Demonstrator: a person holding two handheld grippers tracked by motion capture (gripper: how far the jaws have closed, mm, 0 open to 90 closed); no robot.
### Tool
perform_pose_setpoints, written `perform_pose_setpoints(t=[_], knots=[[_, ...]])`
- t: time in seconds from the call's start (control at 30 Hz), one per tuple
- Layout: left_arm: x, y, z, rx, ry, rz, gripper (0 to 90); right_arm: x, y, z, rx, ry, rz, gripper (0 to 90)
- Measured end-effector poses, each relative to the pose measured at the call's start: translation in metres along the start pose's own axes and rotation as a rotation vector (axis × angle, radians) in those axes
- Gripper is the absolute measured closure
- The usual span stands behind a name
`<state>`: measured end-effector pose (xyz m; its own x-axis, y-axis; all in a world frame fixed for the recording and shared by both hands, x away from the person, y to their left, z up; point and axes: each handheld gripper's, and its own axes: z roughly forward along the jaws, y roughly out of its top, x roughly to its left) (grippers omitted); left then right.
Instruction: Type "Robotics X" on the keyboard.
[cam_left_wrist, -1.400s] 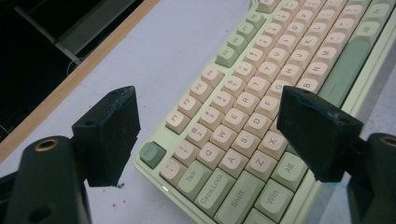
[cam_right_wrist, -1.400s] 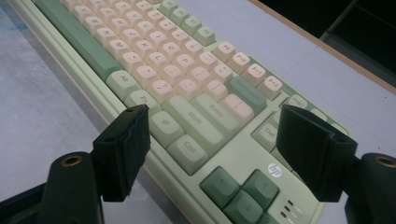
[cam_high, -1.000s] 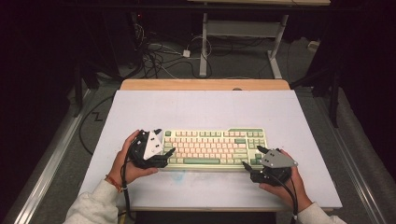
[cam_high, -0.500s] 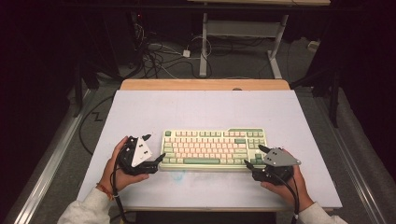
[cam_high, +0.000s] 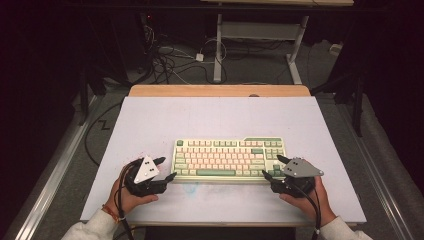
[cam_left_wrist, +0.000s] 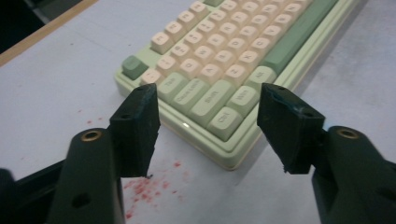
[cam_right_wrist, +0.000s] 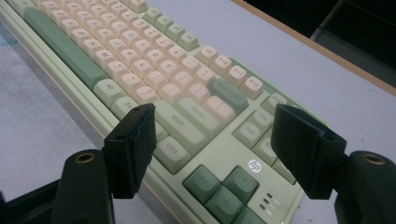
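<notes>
1. High view: a pale green rectangular keyboard with cream and pink keycaps lies flat near the front middle of the white table top. The left gripper sits just off its left end, the right gripper at its right end, each in a hand coming up from the near edge. I'd judge the step in hand to be lining up on both ends, ahead of a two-sided pick or shift.

2. Left gripper view: the left gripper has its jaws standing apart, having just been closing in somewhat, and they hold nothing; the keyboard's near corner lies ahead between them but clear of the pads. Red specks mark the table beneath.

3. Right gripper view: the right gripper gapes wide over the keyboard's arrow-key corner, its pads not pressing, so nothing is gripped.

4. Next, I reckon each claw must slide onto its end and close evenly, or the board will skew.

5. No containers are in sight on the table.
</notes>
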<state>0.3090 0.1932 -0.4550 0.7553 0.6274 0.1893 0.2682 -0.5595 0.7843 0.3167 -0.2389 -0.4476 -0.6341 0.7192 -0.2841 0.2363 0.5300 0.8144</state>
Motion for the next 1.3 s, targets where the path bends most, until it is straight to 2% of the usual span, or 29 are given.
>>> perform_pose_setpoints(t=[0.07,0.13,0.2,0.27,0.37,0.43,0.67,0.9,1.3], knots=[[-0.002,0.003,0.003,0.012,-0.018,0.001,47.8,0.0,0.0,0.0,-0.001,-0.002,-0.001,31.0],[-0.003,0.006,0.007,0.016,-0.058,-0.003,55.2,-0.001,0.0,0.0,-0.003,0.001,-0.001,30.9],[-0.003,0.011,0.012,0.025,-0.083,-0.002,66.6,0.0,0.0,0.0,-0.002,0.0,0.0,30.6],[-0.004,0.017,0.016,0.036,-0.104,0.013,76.5,0.0,0.0,0.0,0.0,0.0,-0.005,30.5],[-0.009,0.029,0.022,0.055,-0.128,0.068,87.6,0.0,0.0,0.0,0.0,-0.001,-0.005,30.2],[-0.013,0.036,0.028,0.077,-0.13,0.108,87.8,0.0,0.0,0.001,0.002,-0.002,-0.004,30.2],[-0.02,0.055,0.049,0.114,-0.156,0.142,87.8,0.0,-0.001,0.001,0.006,0.001,-0.008,30.1],[-0.019,0.07,0.059,0.108,-0.169,0.142,87.7,0.0,-0.002,0.001,0.009,0.0,-0.009,30.1],[-0.027,0.066,0.075,0.166,-0.181,0.17,87.4,0.0,-0.002,0.003,0.021,0.0,-0.01,30.1]])
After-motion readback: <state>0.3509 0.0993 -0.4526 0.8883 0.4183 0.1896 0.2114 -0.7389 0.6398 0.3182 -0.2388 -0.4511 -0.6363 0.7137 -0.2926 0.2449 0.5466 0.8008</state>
